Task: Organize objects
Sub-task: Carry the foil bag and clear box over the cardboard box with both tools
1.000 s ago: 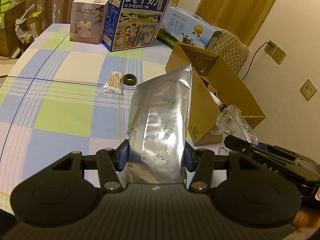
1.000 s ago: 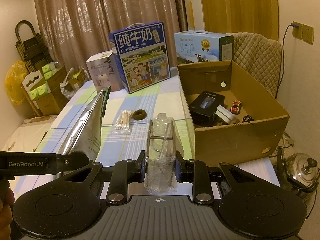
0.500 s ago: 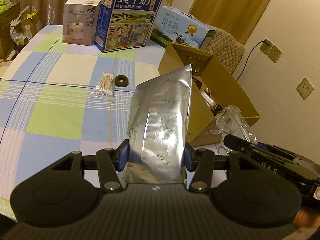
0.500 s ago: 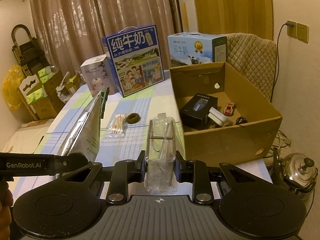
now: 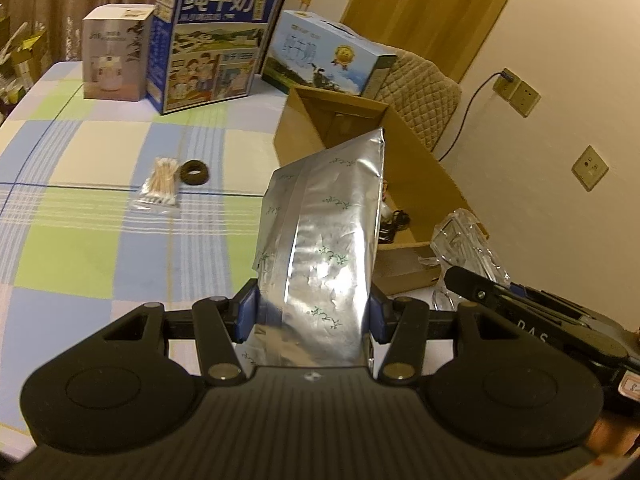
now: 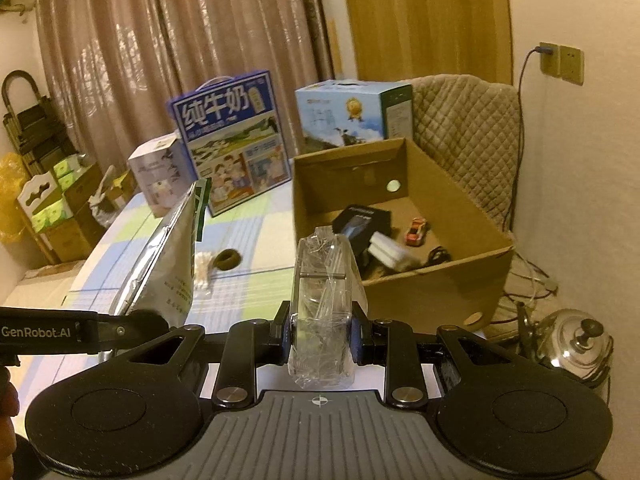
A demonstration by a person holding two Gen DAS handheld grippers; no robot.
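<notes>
Left tool [image 5: 312, 316] grips foil bag [image 5: 324, 240]; right tool [image 6: 322, 336] grips clear packet [image 6: 324, 308]

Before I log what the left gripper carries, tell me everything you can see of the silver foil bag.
The silver foil bag is a crinkled, shiny metallic pouch with small green printed marks and a flat seam down its face. It stands roughly upright, leaning slightly, clamped near its base between the left gripper pads and lifted off the table. From the right wrist view it looks thin edge-on, with green print at its top. Nothing else touches it.
</notes>
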